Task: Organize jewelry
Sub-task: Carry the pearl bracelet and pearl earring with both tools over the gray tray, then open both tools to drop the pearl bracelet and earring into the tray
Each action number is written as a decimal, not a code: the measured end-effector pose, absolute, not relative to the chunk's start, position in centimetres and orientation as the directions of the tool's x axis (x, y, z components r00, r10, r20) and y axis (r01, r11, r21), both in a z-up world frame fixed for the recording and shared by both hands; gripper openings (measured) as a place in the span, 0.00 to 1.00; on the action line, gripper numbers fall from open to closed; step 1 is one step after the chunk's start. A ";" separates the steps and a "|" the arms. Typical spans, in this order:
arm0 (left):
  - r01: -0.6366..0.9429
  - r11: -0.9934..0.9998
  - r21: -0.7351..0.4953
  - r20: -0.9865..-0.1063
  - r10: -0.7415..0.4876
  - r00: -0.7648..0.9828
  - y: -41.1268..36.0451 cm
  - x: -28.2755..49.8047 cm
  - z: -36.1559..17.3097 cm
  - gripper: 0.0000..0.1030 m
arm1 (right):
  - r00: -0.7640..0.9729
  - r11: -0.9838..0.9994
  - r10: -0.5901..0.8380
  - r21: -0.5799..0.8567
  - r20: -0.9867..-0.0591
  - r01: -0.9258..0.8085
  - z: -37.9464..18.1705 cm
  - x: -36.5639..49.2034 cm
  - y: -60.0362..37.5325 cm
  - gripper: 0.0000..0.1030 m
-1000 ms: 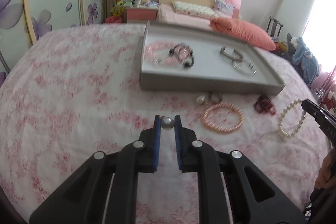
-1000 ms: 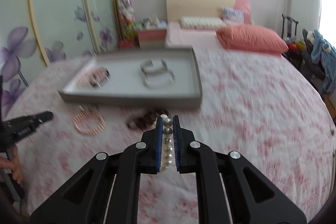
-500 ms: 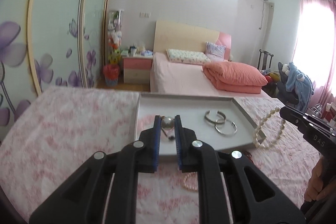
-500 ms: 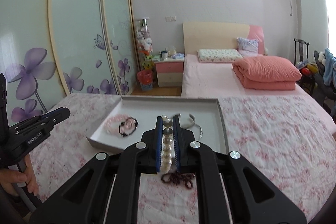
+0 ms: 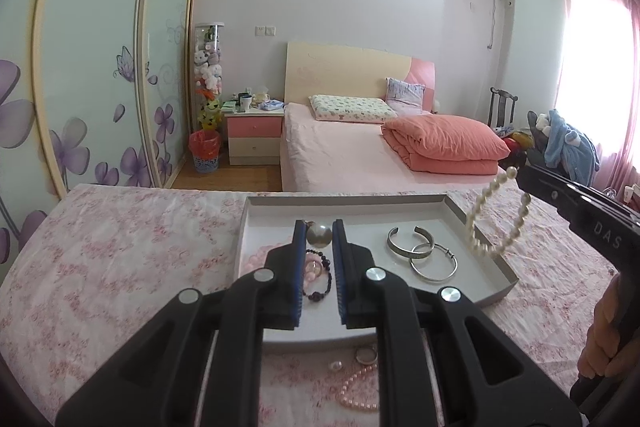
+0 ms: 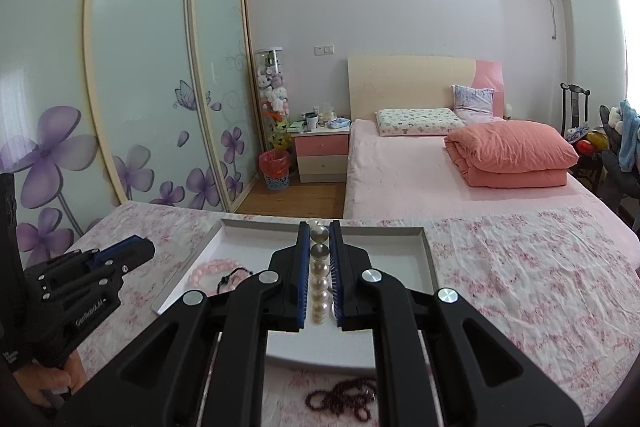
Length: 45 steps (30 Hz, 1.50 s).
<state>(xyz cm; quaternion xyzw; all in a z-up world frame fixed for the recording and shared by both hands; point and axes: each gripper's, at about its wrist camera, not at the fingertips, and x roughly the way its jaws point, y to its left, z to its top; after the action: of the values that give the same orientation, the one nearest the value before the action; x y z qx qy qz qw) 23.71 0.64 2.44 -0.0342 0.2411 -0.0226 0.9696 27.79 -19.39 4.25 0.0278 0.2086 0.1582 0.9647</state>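
At frame centre, the left tool pinches a grey pearl above the tray. Further right, the right tool clamps a pearl bracelet, whose loop dangles over the tray's right rim.

white pearl strand between blue pads; grey tray ahead; pink floral cloth beneath; dark red beads below.

pink bead bracelet: partly behind left gripper | dark bead string: partly hidden (by right gripper)
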 end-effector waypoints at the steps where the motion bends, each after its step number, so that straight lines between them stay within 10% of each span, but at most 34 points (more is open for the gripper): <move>1: 0.030 0.997 -0.077 -0.470 -0.063 0.881 0.6 24.1 2.3 0.14 | 0.863 0.949 0.315 0.121 -0.395 -0.291 4.2 28.2 -19.3 0.11; 22: 0.045 0.993 -0.113 -0.566 -0.101 0.818 0.2 31.2 -2.3 0.14 | 0.774 0.946 0.325 0.203 -0.544 -0.255 -0.8 35.5 -17.7 0.11; 27: 0.041 0.991 -0.131 -0.578 -0.109 0.809 0.7 31.8 -3.0 0.20 | 0.773 0.953 0.302 0.206 -0.558 -0.224 -1.3 35.6 -18.0 0.49; 45: -0.001 0.990 -0.138 -0.582 -0.080 0.809 2.9 28.1 -2.7 0.27 | 0.766 0.966 0.258 0.176 -0.588 -0.190 -2.1 32.7 -20.9 0.49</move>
<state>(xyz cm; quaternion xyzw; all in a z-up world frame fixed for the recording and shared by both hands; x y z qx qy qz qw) 28.06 2.87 -2.71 -0.0660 0.3081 -0.0209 0.9488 32.66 -20.87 -2.06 0.0533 0.3203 0.1194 0.9382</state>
